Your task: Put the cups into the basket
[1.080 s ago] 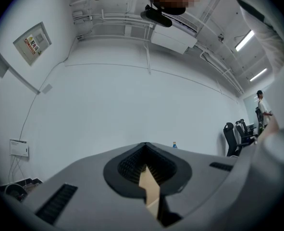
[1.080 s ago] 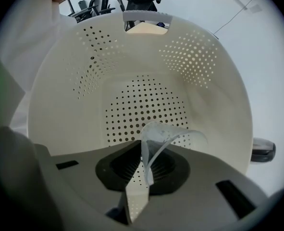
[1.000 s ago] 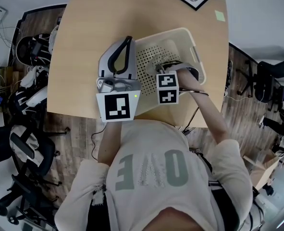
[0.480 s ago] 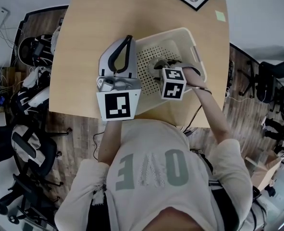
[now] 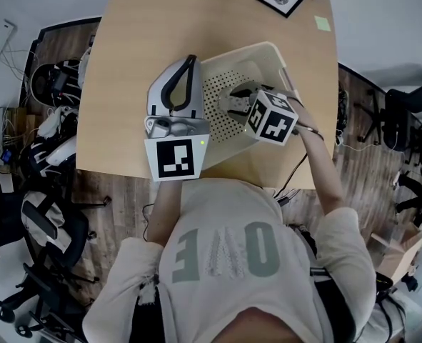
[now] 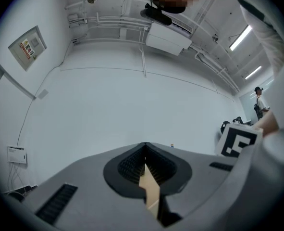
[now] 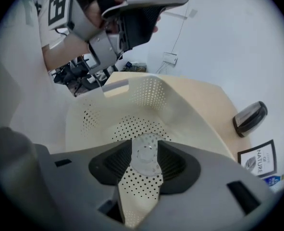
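The jaws of our right gripper (image 7: 144, 147) had just been opening and stood wide apart, pressing on nothing. Between them, lower down, the clear plastic cup (image 7: 146, 163) rested on the perforated floor of the cream basket (image 7: 173, 105). The jaws of our left gripper (image 6: 144, 148) were together and empty, over the wooden table (image 5: 125, 84) just beside the basket.

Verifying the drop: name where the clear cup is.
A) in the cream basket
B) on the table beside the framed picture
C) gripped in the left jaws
A: the clear cup sits on the basket floor, framed between the right gripper's jaws, which have just been opening.
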